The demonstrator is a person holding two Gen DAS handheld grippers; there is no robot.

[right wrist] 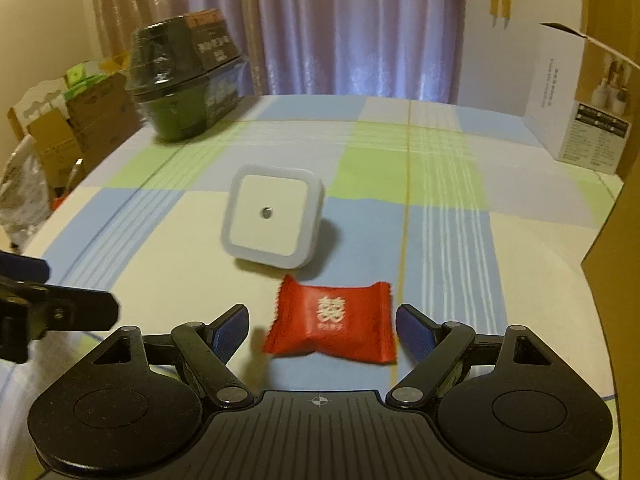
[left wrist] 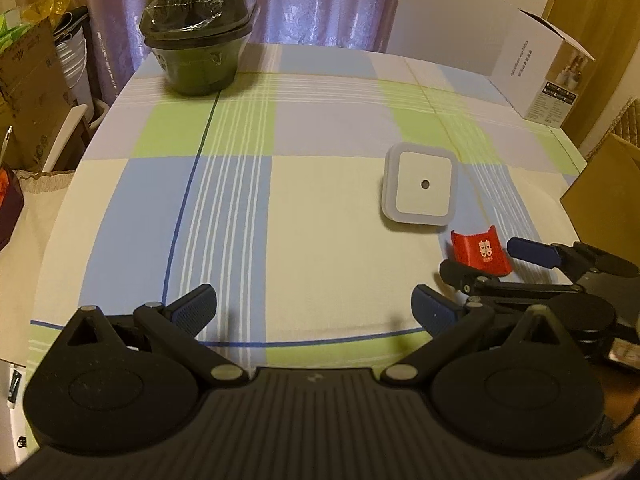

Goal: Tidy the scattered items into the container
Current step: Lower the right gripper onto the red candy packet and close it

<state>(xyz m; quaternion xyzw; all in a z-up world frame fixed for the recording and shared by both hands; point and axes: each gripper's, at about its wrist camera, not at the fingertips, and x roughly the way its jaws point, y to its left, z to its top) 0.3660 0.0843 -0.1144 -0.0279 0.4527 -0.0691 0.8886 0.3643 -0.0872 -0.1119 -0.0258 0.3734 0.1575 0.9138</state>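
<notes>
Red foil sweet packet (right wrist: 331, 330) lies flat on the checked tablecloth (right wrist: 400, 160) near the table's front right edge, squarely between the wide-spread blue-padded fingers (right wrist: 228, 334) of the right gripper (right wrist: 320, 334), which touch nothing yet. By my reading the step in hand is the first pick: the fingers need to drop around the packet, close on its crinkled ends, and carry it to the brown cardboard container (right wrist: 612, 240) at the right edge. Just behind the packet sits a white square plug-in night light (right wrist: 272, 220). Left gripper (left wrist: 314, 310) hovers open and empty nearer the front middle. White double-happiness characters mark the packet; print on the white carton (right wrist: 576, 112) at the far right corner is unreadable.
</notes>
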